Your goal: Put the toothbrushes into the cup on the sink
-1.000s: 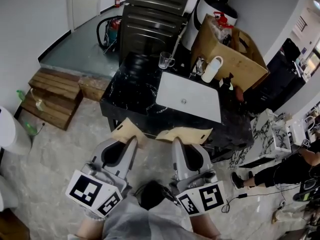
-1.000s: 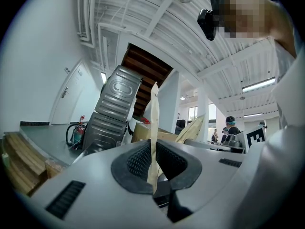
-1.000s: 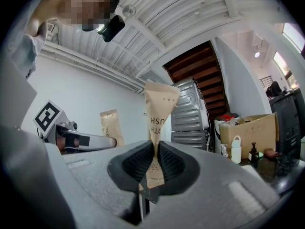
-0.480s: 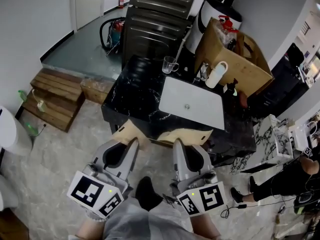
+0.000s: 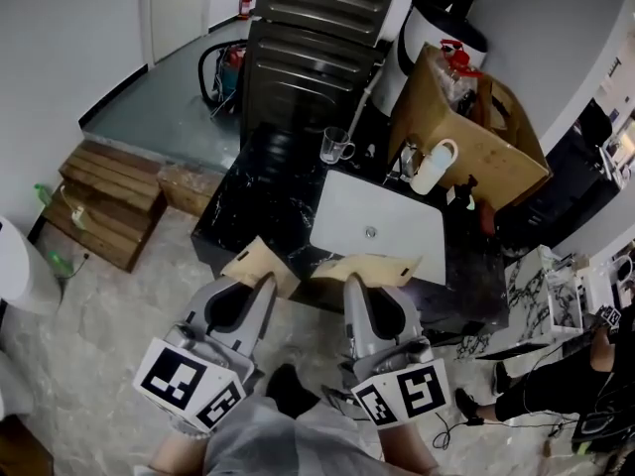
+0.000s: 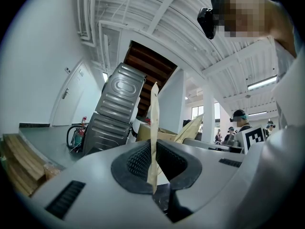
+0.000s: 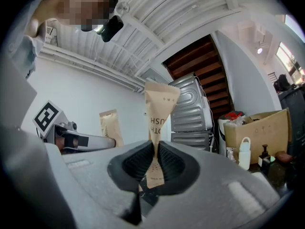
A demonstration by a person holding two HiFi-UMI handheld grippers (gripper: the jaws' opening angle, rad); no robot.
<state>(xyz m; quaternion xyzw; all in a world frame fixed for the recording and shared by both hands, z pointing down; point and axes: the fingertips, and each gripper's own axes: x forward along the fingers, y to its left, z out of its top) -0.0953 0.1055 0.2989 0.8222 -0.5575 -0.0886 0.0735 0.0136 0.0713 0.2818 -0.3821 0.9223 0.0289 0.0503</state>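
Note:
Both grippers are held level in front of a black marble counter (image 5: 256, 191) with a white sink (image 5: 397, 241). My left gripper (image 5: 265, 282) is shut on a brown paper toothbrush packet (image 5: 258, 263), which the left gripper view shows edge-on as a thin packet (image 6: 154, 128) between the pads. My right gripper (image 5: 353, 282) is shut on a second toothbrush packet (image 5: 372, 267); in the right gripper view this printed packet (image 7: 160, 109) stands upright between the jaws. A clear glass cup (image 5: 334, 146) stands on the counter's far left side, beyond the sink and well ahead of both grippers.
A white bottle (image 5: 434, 167) and small dark bottles stand behind the sink, near a cardboard box (image 5: 476, 127). A grey metal appliance (image 5: 317, 38) lies behind the counter. Wooden steps (image 5: 99, 201) lie at the left. A person (image 5: 585, 365) stands at the right, by cables on the floor.
Both grippers have moved forward with their packets, and the counter and sink now lie closer to them. Both grips are unchanged.

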